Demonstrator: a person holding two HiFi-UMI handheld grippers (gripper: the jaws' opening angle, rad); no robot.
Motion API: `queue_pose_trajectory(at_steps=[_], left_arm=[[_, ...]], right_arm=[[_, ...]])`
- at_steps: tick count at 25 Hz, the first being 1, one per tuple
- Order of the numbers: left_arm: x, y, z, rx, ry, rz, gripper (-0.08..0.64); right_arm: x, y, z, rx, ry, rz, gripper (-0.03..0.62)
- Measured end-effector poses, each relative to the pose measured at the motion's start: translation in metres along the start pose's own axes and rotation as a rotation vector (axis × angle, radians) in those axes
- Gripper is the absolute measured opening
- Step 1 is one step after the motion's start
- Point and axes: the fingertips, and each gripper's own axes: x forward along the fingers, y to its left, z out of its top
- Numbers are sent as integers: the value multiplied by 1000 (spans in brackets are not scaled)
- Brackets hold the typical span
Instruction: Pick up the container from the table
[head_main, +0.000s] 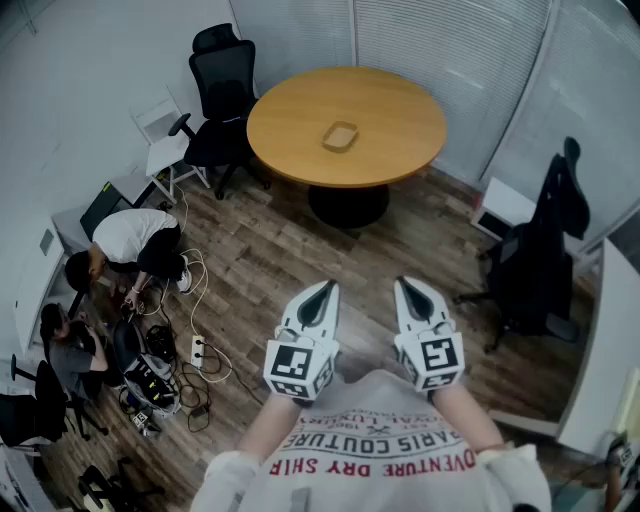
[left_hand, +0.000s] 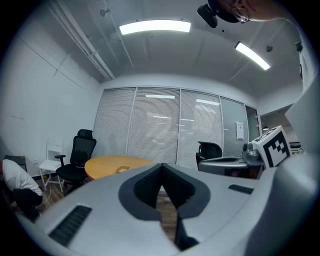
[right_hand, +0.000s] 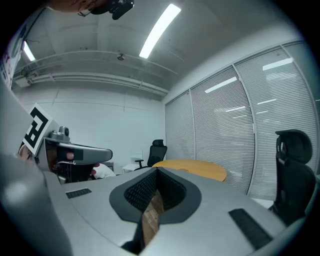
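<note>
1. Container (head_main: 340, 135) is in neither gripper. Nearest the head camera, the left gripper (head_main: 322, 296) and right gripper (head_main: 410, 292) are held side by side above the wooden floor (head_main: 300, 240), well short of the round desk (head_main: 400, 110).
2. The left gripper's jaws are closed tip to tip, with nothing between them. Its own view looks over them towards the desk (left_hand: 107, 165).
3. The right gripper's jaws are also closed and empty. A strip of floor shows through the slit behind the tips, and the desk (right_hand: 200, 169) lies beyond them.
4. Left of the desk and nearer the camera, two people (head_main: 135, 240) crouch on the floor among cables (head_main: 200, 350).
5. Right of the desk and apart from it stands a black office chair (head_main: 540, 260).
6. On the desk top, near its middle, lies the container, a shallow tan tray. It also shows small in the left gripper view (left_hand: 122, 169).
7. At the desk's far left edge stands a second black chair (head_main: 222, 90), with a white chair (head_main: 165, 140) just beside it.
8. Behind the desk hang window blinds (head_main: 450, 40).
</note>
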Motion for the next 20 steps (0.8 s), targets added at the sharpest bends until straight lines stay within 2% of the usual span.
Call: queue_pose_trajectory(at_steps=[3, 12, 20], left_arm=[[0, 9, 3, -2, -7, 7, 2], [-2, 24, -3, -30, -17, 1, 2], [-17, 57, -17, -57, -14, 9, 2]], right_arm=[[7, -3, 2, -4, 9, -22, 0], [12, 9, -1, 4, 9, -19, 0], [22, 27, -15, 52, 21, -48, 0]])
